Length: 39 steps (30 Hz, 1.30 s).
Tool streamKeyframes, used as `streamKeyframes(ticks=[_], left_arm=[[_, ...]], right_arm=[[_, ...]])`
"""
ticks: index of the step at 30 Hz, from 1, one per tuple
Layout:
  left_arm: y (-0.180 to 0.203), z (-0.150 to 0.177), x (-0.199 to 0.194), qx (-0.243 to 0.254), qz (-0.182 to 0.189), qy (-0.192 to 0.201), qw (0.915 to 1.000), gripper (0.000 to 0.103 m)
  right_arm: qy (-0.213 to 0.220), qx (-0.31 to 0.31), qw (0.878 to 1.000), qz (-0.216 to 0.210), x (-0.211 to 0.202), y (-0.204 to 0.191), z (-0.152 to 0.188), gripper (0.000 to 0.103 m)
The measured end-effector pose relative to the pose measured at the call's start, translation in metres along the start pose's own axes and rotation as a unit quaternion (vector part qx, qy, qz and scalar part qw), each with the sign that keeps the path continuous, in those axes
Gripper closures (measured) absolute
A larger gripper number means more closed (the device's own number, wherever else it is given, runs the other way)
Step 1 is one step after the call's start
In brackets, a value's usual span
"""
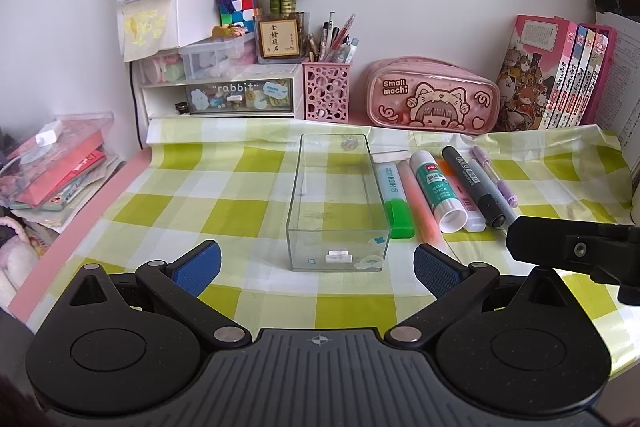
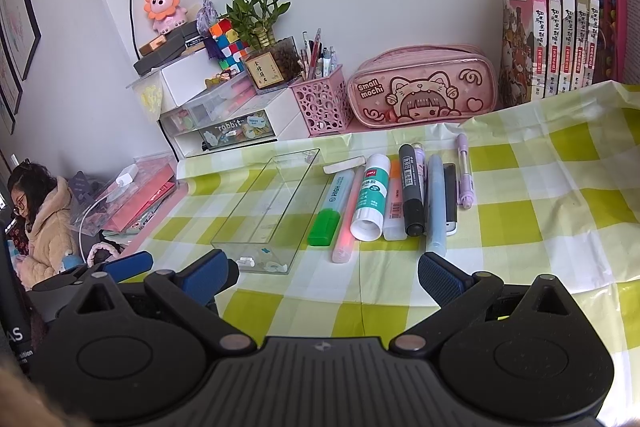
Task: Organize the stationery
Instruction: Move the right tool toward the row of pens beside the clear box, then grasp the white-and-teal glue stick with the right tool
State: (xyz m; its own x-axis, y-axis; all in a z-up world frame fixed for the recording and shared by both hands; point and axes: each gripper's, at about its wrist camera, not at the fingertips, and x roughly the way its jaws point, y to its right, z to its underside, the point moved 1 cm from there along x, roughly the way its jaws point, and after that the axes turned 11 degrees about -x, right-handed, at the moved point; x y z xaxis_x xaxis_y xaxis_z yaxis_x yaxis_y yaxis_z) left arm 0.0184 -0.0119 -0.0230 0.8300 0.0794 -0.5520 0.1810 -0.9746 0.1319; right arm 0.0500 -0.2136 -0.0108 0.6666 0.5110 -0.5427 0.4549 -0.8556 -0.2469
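While both grippers hover low over the glossy green-and-white checked tablecloth [image 1: 192, 203], nothing sits between their fingers. At the bottom of the left wrist view, the left gripper [image 1: 317, 265] shows two dimpled blue rubber pads spread wide apart; the right gripper [image 2: 328, 271] at the bottom of its own view is likewise spread and empty.

At the centre of the left view lies one clear, hard-plastic rectangular tray [image 1: 338, 203], empty, with small stickers on its near wall. Just to its right a row of stationery lies side by side: one pale-blue highlighter with a green cap [image 1: 396, 199], one slim pink-orange highlighter [image 1: 420, 203], one white cylindrical glue stick with a green label [image 1: 438, 191], one black-and-grey marker [image 1: 474, 183], one lilac pen [image 1: 496, 183], and a flat white eraser [image 1: 390, 157] behind them.

Toward the upper middle stand one perforated pink pen cup [image 1: 326, 93] and one shiny pink vinyl pencil case [image 1: 434, 97].
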Motion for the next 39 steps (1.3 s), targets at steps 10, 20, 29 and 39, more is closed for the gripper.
streamKeyframes(ticks=[10,20,29,39], left_arm=[[0.002,0.001,0.001,0.003,-0.002,-0.002,1.0,0.005],[0.0,0.001,0.005,-0.002,0.002,0.0,1.0,0.005],[0.001,0.005,0.021,0.001,-0.001,-0.001,1.0,0.006],[0.006,0.006,0.057,0.013,-0.008,-0.01,0.9998,0.008]], right_arm=[[-0.002,-0.005,1.0,-0.001,0.004,-0.003,-0.001,0.006],[0.002,-0.011,1.0,0.005,0.002,-0.004,-0.001,0.006],[0.011,-0.009,1.0,0.021,0.004,0.0,0.0,0.006],[-0.003,0.002,1.0,-0.01,0.035,0.012,-0.021,0.04]])
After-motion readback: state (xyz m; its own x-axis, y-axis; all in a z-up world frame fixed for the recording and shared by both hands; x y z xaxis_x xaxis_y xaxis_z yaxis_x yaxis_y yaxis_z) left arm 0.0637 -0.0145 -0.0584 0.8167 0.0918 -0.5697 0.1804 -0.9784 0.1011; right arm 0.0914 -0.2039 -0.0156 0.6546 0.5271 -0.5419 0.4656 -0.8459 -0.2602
